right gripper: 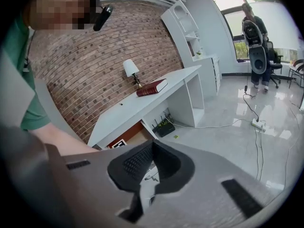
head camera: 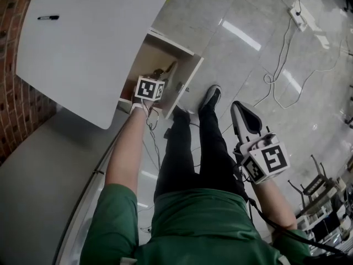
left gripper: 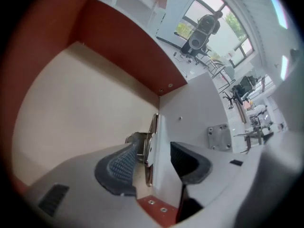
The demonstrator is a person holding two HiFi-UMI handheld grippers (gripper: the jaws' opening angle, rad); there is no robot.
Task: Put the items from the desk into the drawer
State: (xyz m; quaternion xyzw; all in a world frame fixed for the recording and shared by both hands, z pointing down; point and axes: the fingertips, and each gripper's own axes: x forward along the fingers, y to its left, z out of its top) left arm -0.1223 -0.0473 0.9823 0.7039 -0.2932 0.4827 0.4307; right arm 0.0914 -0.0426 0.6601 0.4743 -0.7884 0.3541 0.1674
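A black pen (head camera: 48,17) lies on the white desk (head camera: 88,54) at the far left. Below the desk's edge a drawer (head camera: 190,79) stands pulled out, with small items in it that I cannot make out. My left gripper (head camera: 157,76) reaches into it. In the left gripper view its jaws (left gripper: 152,163) are open and straddle the drawer's white wall (left gripper: 190,122), one finger inside over the beige bottom (left gripper: 71,113), where a grey item (left gripper: 135,139) lies. My right gripper (head camera: 242,115) hangs beside the person's leg, shut on nothing (right gripper: 152,163).
On the desk stand a red book (right gripper: 152,87) and a small lamp (right gripper: 129,68). A router (right gripper: 165,126) sits under it. Cables and a power strip (head camera: 298,16) lie on the floor. A person stands by an office chair (right gripper: 256,56) at the window.
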